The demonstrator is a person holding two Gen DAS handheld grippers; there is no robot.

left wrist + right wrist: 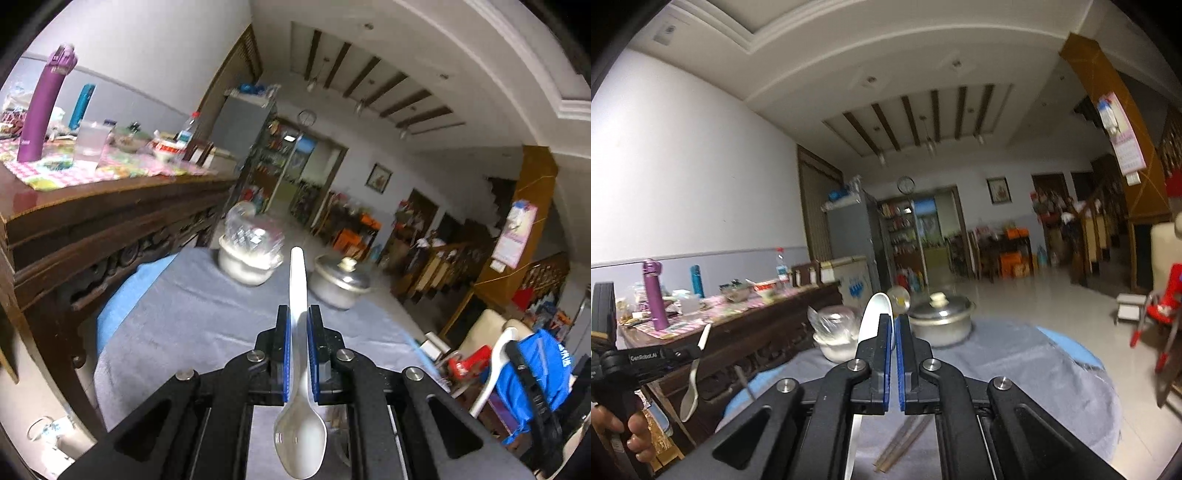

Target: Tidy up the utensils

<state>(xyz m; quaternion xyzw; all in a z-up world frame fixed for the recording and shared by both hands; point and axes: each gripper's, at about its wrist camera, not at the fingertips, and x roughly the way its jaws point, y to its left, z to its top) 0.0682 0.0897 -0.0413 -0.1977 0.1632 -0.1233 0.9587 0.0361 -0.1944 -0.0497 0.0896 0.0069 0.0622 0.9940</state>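
My left gripper (299, 312) is shut on a white plastic spoon (298, 280), handle pointing forward and bowl hanging toward the camera, held above the grey-clothed table (177, 325). In the right wrist view the left gripper (700, 349) shows at the far left with that spoon (690, 391) hanging bowl-down. My right gripper (894, 321) is shut on a white spoon-like utensil (877, 314), its rounded end sticking up past the fingers. Wooden chopsticks (901, 443) lie on the cloth beneath it.
A lidded metal pot (341, 282) and a white bowl holding clear plastic (247, 254) stand at the table's far end. A dark wooden sideboard (92, 229) with a purple bottle (46, 103) runs along the left. A red chair (1160, 317) stands at the right.
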